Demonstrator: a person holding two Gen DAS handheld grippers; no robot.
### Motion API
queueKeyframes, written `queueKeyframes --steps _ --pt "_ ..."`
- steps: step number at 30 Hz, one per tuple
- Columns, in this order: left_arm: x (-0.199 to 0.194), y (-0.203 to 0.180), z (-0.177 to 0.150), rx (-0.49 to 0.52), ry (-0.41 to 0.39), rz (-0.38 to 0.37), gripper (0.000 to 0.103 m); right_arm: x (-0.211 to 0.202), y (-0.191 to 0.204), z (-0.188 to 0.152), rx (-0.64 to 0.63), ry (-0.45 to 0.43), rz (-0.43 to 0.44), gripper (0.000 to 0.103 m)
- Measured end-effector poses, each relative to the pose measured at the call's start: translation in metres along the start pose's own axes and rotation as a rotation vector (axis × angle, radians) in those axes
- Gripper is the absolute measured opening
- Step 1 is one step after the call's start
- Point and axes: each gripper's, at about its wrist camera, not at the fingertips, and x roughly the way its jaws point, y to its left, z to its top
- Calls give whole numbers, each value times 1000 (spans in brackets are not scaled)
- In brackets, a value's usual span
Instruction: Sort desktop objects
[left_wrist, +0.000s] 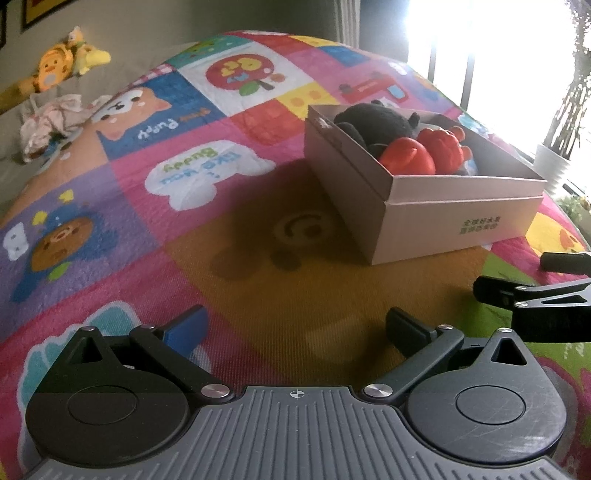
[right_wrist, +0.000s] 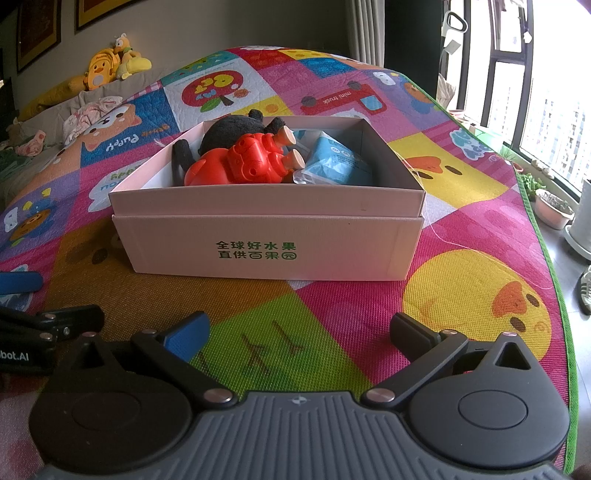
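On the patterned play mat (right_wrist: 369, 302), a pale cardboard box (right_wrist: 266, 236) is positioned with green printed characters on the wall facing the right wrist camera. Inside the box, a red plastic toy (right_wrist: 243, 162) is laid against a black plush toy (right_wrist: 232, 127), and a light blue packet (right_wrist: 332, 162) is lodged just beside them toward the right wall. The right gripper (right_wrist: 299, 328) is held low over the mat, near the box front, with its jaws spread wide and nothing between them. The left gripper (left_wrist: 295, 326) is likewise released and empty, positioned over a brown square of the mat, with the box ahead and to its right. Yellow plush toys (right_wrist: 110, 66) are seen well apart, beyond the mat's far left corner.
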Motion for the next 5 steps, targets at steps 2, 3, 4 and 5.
queueKeyframes --steps 2,3,4,5 --pt "0 0 0 -5 -1 -1 103 0 0 0 -1 0 -1 103" --pt "0 1 0 -9 -3 -6 103 0 0 0 0 0 0 103" --pt "-1 3 0 -14 -7 -15 103 0 0 0 0 0 0 103" --pt "-1 4 1 -18 -8 -21 103 0 0 0 0 0 0 103"
